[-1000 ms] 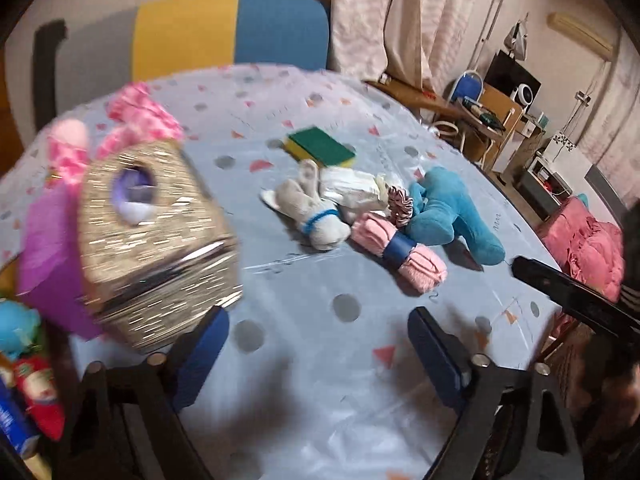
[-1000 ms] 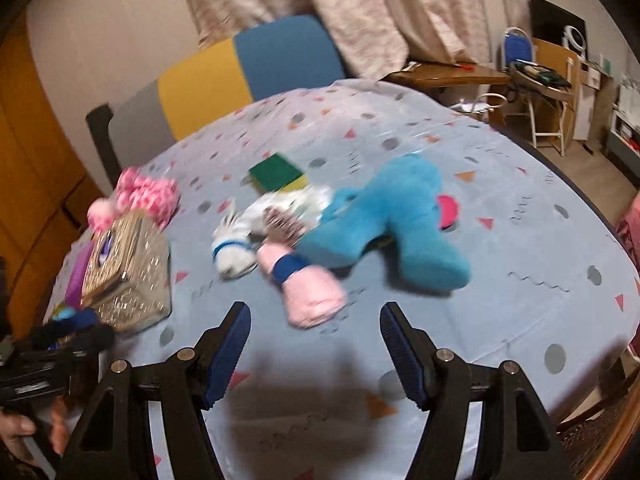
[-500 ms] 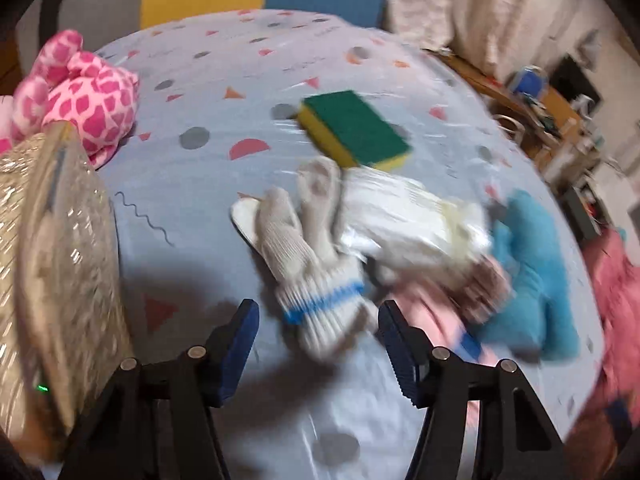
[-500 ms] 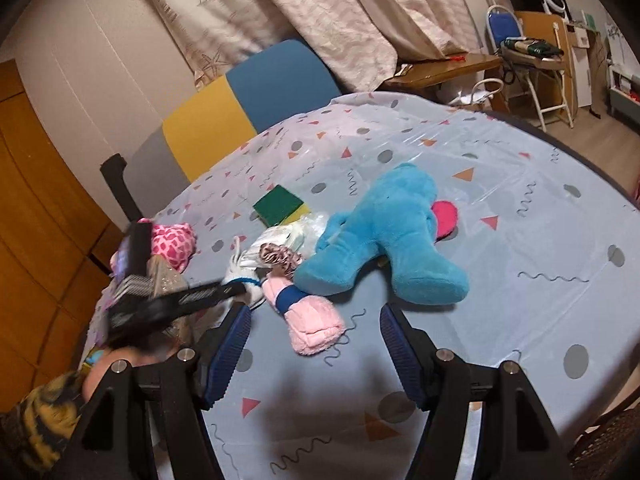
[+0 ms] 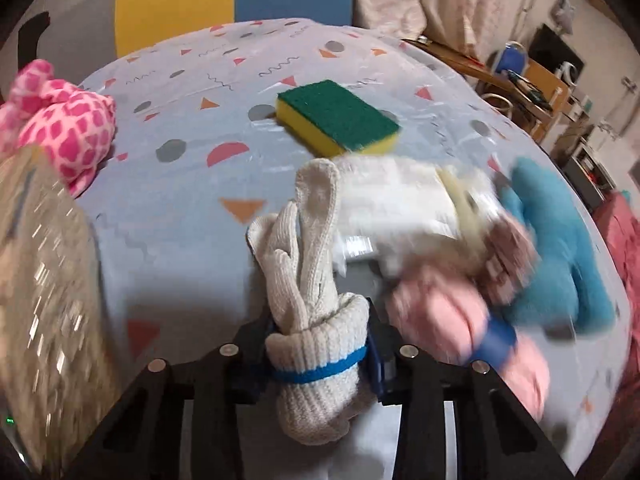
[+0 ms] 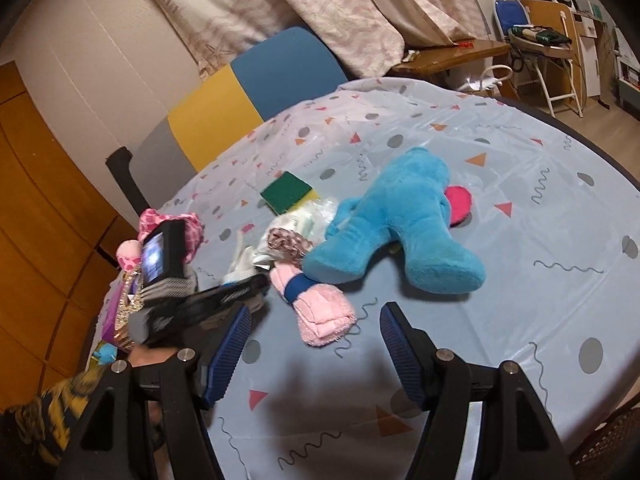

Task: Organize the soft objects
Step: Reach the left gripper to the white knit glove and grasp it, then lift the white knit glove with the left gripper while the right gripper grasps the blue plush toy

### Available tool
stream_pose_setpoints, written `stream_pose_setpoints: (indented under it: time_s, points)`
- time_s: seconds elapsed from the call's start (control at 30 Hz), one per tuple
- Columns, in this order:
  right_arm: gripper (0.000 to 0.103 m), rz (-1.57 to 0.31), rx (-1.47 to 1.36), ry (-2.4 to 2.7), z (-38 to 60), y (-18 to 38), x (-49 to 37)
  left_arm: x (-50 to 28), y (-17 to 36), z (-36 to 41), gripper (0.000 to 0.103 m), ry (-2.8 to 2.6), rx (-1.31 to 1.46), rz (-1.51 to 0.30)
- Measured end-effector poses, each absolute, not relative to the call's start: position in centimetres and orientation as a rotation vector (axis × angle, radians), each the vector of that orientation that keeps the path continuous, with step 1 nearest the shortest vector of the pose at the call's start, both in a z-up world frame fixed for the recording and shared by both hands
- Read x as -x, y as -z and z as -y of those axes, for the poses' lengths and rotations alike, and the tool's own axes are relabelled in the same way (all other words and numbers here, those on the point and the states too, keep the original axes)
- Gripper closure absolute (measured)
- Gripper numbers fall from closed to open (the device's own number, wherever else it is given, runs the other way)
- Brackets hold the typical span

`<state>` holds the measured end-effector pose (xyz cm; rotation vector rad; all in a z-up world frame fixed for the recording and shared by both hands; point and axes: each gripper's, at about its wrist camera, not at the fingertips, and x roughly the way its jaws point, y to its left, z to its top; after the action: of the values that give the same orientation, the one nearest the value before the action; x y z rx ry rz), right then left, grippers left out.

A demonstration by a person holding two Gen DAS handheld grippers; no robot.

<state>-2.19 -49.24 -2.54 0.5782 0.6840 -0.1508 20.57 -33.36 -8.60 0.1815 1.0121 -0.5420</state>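
Note:
My left gripper (image 5: 320, 350) is shut on the cuff of a white knit glove (image 5: 312, 264) with a blue stripe, on the table. Beside it lie a pink rolled towel (image 5: 452, 320), a white plastic packet (image 5: 400, 208), a blue plush toy (image 5: 552, 248) and a green-and-yellow sponge (image 5: 340, 116). My right gripper (image 6: 316, 344) is open and empty, above the table just in front of the pink towel (image 6: 320, 308). The blue plush (image 6: 400, 224) lies beyond it. The left gripper (image 6: 208, 300) shows at the left of the right wrist view.
A glittery gold box (image 5: 44, 280) stands at the left, with a pink spotted plush (image 5: 64, 132) behind it. A yellow, blue and grey chair back (image 6: 248, 92) stands at the table's far edge. The round table (image 6: 520, 320) has bare cloth at the right and front.
My left gripper moved from beside the gold box to the white glove and closed on its cuff. My right gripper rose and pulled back a little, staying open.

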Motion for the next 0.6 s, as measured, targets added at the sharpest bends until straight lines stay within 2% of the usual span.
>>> stream_pose_setpoints:
  time_s: [0.23,0.43,0.6]
  points:
    - [0.035,-0.802,-0.667,0.164,50.1,4.8,1.5,-13.2,8.7,28.8,0.064,0.644,-0.255,-0.983]
    - [0.035,-0.775,-0.708,0.089,49.5,3.3,-0.1,-8.1,8.5,24.6,0.064,0.692,-0.284,-0.936]
    - [0.035,-0.74,-0.727,0.055,48.9,1.7,-3.7,-6.9,8.8,22.6,0.064,0.702,-0.243,-0.939]
